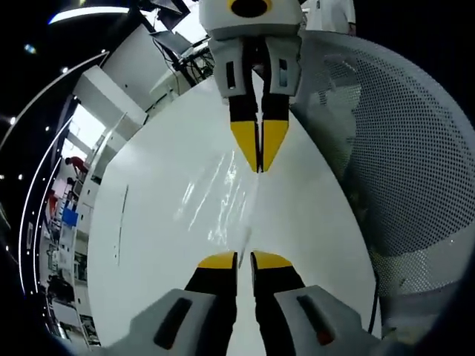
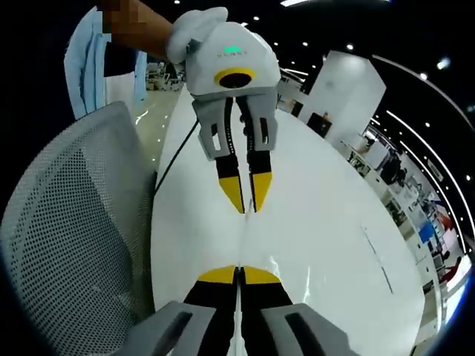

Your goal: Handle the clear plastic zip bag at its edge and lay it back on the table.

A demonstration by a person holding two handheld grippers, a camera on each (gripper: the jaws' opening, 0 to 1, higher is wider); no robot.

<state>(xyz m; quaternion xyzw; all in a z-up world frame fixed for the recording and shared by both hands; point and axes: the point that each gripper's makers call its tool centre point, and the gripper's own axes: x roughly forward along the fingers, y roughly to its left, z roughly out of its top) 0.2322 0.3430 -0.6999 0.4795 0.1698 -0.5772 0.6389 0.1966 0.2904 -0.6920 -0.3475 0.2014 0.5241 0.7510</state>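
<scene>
The clear plastic zip bag (image 1: 223,199) is stretched between my two grippers above the white table (image 1: 148,245); glints mark its wrinkled film. My left gripper (image 1: 244,259) is shut on the bag's near edge. The right gripper (image 1: 258,167) reaches in from the top, its yellow fingertips pinched together on the far edge. In the right gripper view the bag (image 2: 242,239) appears edge-on as a thin line running from my right gripper (image 2: 239,271), shut on it, to the left gripper (image 2: 246,208) facing it. The bag hangs slightly above the table (image 2: 334,245).
A grey mesh chair (image 1: 401,148) stands close beside the table (image 2: 67,222). A person's gloved hand (image 2: 189,30) holds the left gripper, and a black cable (image 2: 177,157) trails over the table edge. Desks and shelving fill the room behind.
</scene>
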